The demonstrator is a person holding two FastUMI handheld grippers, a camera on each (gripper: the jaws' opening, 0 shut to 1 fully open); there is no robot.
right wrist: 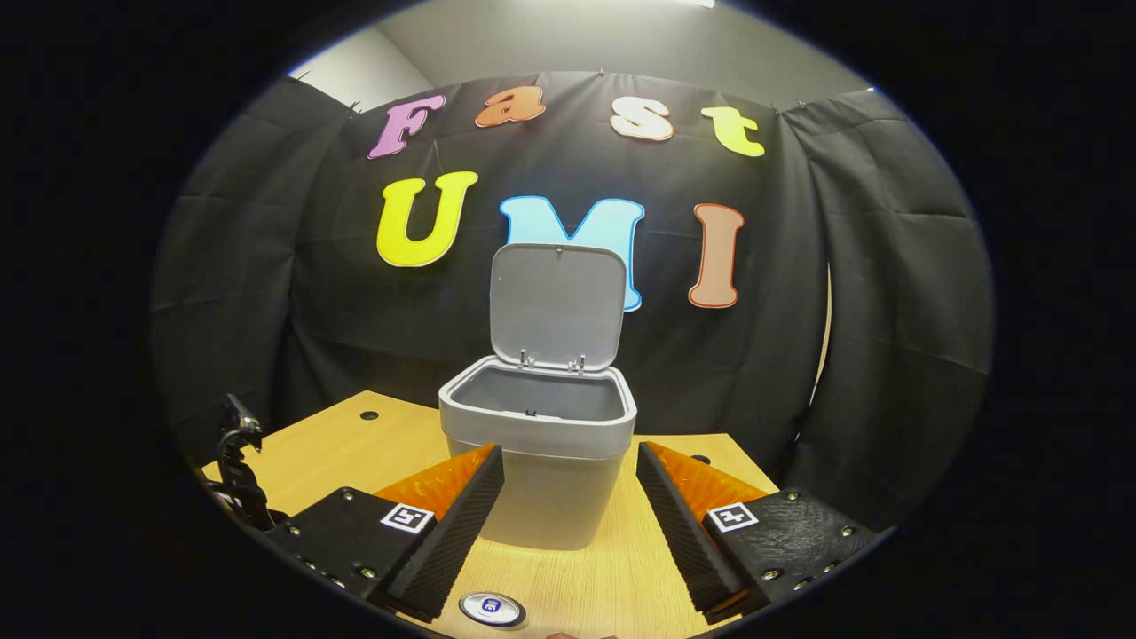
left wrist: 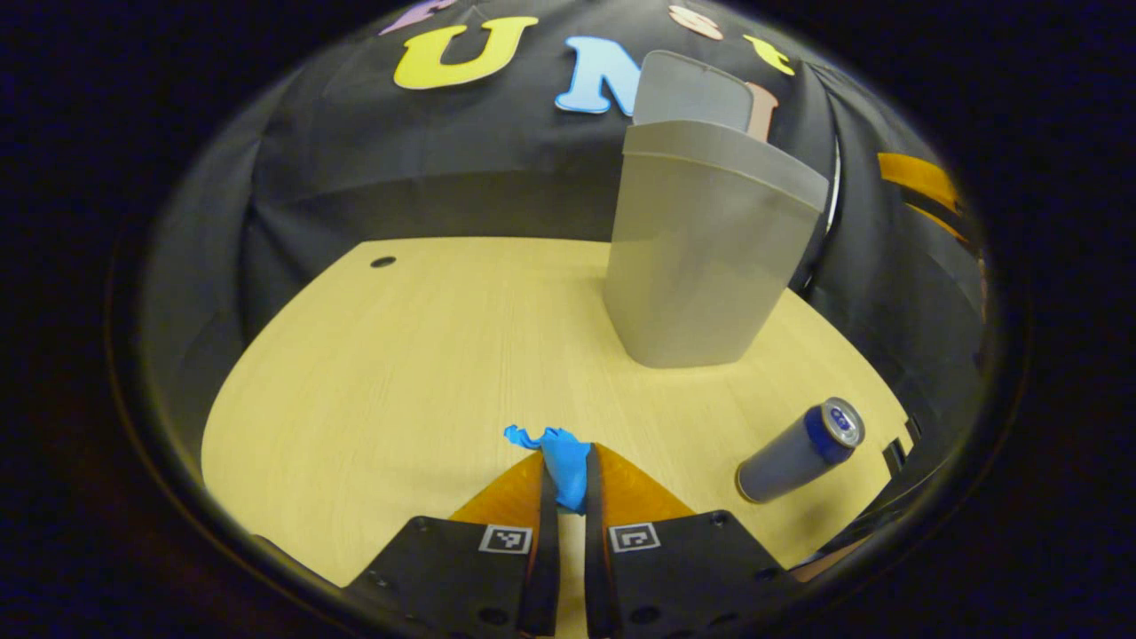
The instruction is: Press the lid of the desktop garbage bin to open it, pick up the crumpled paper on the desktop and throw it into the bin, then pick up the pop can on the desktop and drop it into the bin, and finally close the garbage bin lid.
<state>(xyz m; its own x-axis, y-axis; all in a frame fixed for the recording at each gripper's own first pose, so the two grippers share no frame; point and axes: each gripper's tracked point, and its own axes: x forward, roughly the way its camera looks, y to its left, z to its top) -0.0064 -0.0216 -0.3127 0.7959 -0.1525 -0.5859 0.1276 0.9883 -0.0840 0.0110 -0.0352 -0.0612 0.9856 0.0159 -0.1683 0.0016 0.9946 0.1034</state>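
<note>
The left gripper view is looking from low over the table (left wrist: 373, 373), facing the bin (left wrist: 701, 266) from its side — moderately near. The right gripper view is facing the bin (right wrist: 541, 444) head-on, close — both are sharing bin and tabletop.

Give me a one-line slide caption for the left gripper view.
Left claw shut on the blue crumpled paper, with the open bin ahead and the pop can lying on the desk.

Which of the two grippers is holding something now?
The left gripper: its fingers pinch the blue crumpled paper. The right gripper is open and empty.
</note>
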